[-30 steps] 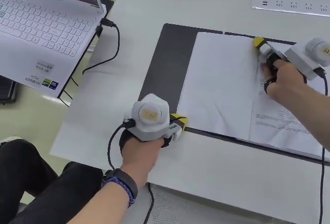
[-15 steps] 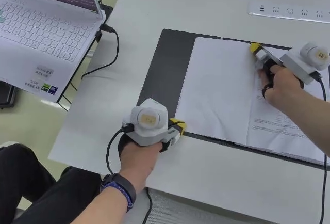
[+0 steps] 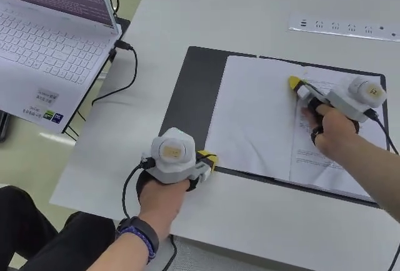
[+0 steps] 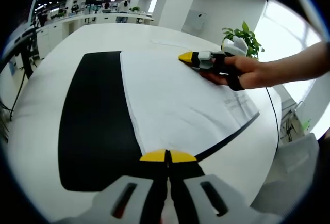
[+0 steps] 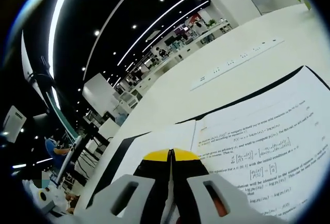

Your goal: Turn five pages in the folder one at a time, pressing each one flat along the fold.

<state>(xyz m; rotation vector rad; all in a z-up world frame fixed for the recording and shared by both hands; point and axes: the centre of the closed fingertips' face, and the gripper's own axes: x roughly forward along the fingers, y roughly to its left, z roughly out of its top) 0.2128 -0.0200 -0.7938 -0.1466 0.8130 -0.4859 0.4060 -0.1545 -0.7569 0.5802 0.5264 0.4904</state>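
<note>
The right gripper [image 3: 295,84] has its yellow-tipped jaws pressed together with no gap, tips down on the folder [image 3: 194,90] at the fold, near its far edge. The right hand [image 3: 330,127] and forearm cover part of the printed right page [image 3: 315,174], whose text is too small to read in the head view. The left gripper [image 4: 167,156] is likewise closed, tips at the near edge of the blank left page [image 3: 256,115]; whether paper is caught between them cannot be told. The folder lies open on the white table [image 3: 237,9], long axis left to right, fold running away from the person. A laptop [image 3: 44,52] is cut off at the left.
</note>
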